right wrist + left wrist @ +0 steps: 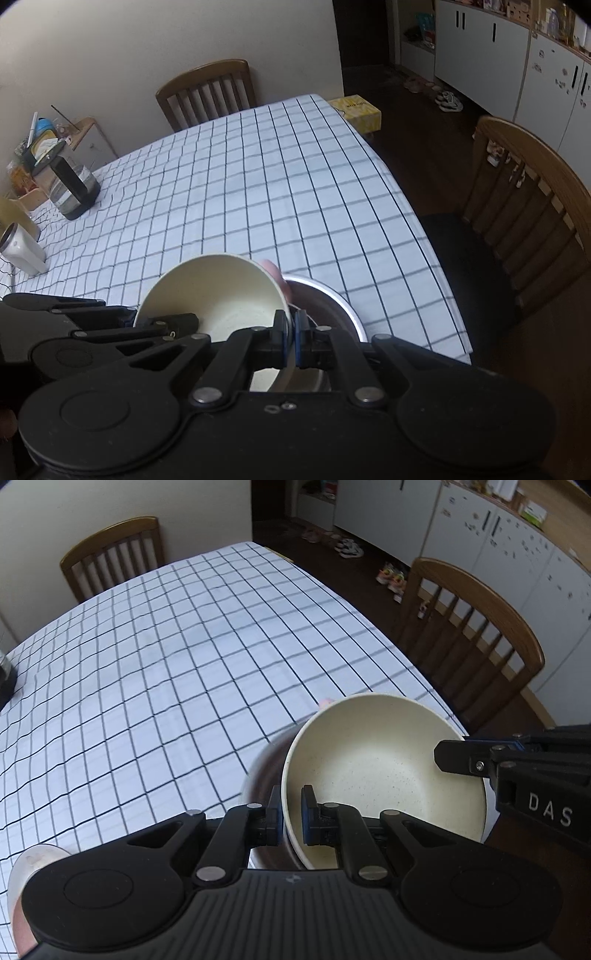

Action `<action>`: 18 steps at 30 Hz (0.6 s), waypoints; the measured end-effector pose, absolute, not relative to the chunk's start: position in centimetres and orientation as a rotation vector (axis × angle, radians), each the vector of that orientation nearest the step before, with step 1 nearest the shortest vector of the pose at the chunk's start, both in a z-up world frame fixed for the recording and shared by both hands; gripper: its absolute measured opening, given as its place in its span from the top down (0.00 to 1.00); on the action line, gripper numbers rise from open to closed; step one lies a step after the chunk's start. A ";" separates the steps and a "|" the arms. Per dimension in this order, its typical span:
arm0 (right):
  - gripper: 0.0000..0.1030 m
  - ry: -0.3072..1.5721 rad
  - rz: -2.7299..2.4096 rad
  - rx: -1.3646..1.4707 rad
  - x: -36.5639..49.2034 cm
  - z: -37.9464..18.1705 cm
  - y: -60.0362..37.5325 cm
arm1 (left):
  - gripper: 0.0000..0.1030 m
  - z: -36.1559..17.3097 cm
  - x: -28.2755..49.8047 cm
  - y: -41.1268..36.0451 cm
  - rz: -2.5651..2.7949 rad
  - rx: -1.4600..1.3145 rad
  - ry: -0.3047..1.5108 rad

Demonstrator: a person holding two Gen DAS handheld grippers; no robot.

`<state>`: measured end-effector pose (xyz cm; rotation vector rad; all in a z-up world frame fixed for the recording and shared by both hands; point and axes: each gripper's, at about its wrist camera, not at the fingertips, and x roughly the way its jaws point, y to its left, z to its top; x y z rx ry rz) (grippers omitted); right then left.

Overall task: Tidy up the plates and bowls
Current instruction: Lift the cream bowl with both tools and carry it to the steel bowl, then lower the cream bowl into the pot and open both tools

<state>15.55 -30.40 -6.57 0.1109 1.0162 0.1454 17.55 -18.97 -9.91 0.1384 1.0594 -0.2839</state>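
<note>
Here, left gripper (291, 814) clamped on the near rim of a cream bowl (373, 760), one pad outside the wall and one inside, jaws nearly together on the thin rim. Right gripper (291, 338) pinched likewise on the opposite rim of that same cream bowl (221, 295), seen in the left wrist view as a black finger reaching in from three o'clock (461, 762). Bowl tilted, held off the table between both tools, its speckled inside showing. Just beneath and beside it, at about nine o'clock in the left view, a steel bowl (266, 771) with a dark inside; in the right view the same steel bowl (328, 306) at about two o'clock of the cream one, touching or nearly so, hard to tell which. Both near the table's close edge, over a white checked tablecloth (166, 664). Farther out, a dark kettle (72, 188) at ten o'clock, a wooden chair (208, 92) at twelve, another chair (528, 192) at three.
</note>
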 end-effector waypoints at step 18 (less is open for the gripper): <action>0.97 1.020 0.133 0.041 14.1 -10.4 -31.1 | 0.92 -13.2 16.5 -20.8 -0.315 0.270 1.005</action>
